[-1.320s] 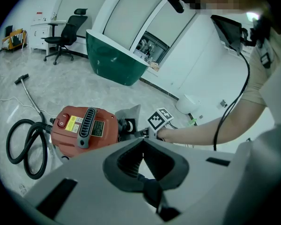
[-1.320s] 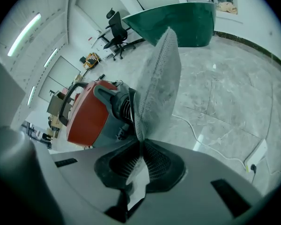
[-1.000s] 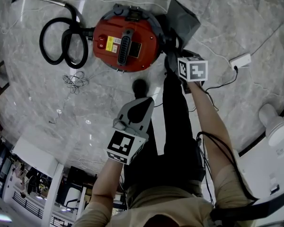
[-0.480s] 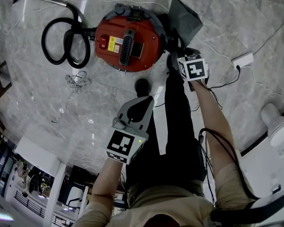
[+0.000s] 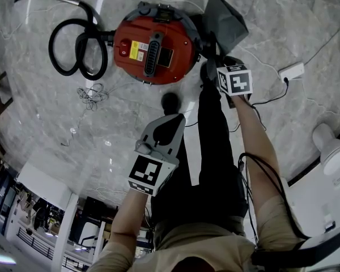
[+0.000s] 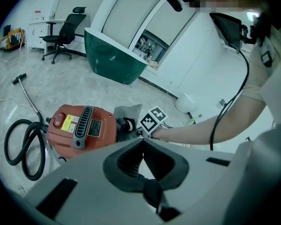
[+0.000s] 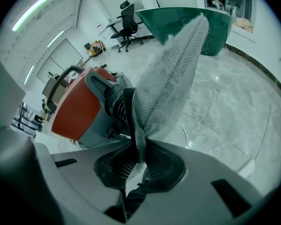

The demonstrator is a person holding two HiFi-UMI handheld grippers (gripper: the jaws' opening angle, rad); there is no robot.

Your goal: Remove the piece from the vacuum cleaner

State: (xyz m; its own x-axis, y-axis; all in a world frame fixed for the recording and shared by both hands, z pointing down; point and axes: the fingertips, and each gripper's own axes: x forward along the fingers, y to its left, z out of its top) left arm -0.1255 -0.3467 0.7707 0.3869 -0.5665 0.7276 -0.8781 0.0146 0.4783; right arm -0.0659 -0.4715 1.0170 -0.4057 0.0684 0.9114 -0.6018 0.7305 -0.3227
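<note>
Head view: at the far left a black hose (image 5: 76, 47) is seen coiled on the marble floor (image 5: 45, 112), joined to the red vacuum cleaner (image 5: 153, 44) beside it. Below the cleaner the left claw (image 5: 173, 120) is held in the air, well apart from the machine. In the left gripper view its jaws are seen closed together with nothing between them.

Further right, the piece to be removed, a grey perforated cloth bag (image 5: 224, 21), stands up from the cleaner's right side, where it is joined to a black ribbed collar (image 7: 113, 102). The right claw (image 7: 140, 146) is clamped narrow on the lower fold of that bag, just beside the collar, and cloth is seen pinched between both pads. At the far right a white power strip (image 5: 289, 71) lies on the floor.

The bag appears not yet freed from the collar. For a clean removal, the pull is best directed straight out along the collar's axis, slowly and without twisting, since thin cloth may tear or slip from the pads. The cleaner is likely to slide toward the pull, so its body could be braced with the idle left claw. The grip is best kept low, near the collar, where the force is passed on most directly.
</note>
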